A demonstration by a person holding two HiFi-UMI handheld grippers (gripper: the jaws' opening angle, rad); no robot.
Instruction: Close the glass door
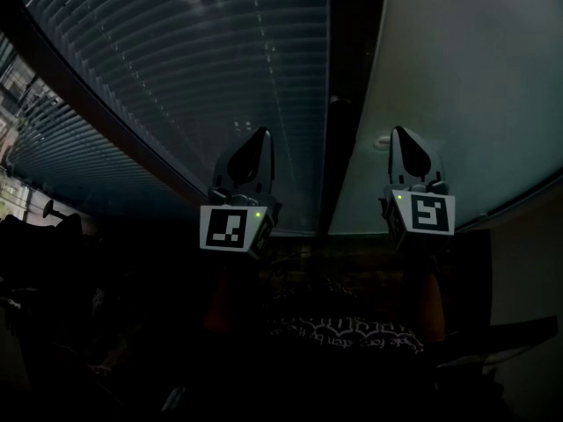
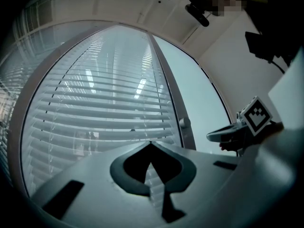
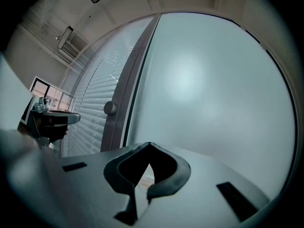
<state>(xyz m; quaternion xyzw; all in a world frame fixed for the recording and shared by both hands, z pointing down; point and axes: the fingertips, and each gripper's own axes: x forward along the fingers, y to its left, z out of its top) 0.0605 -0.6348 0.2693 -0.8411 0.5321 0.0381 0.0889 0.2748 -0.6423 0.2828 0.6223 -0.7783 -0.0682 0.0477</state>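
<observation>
Beside the frosted panel point(image 1: 466, 86) stands the slatted glass door point(image 1: 193, 69).

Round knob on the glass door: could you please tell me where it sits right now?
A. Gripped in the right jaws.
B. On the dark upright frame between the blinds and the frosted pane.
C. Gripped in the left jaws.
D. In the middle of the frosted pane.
B: the round knob sits on the dark upright frame, with the blinds to one side and the frosted pane to the other.
</observation>
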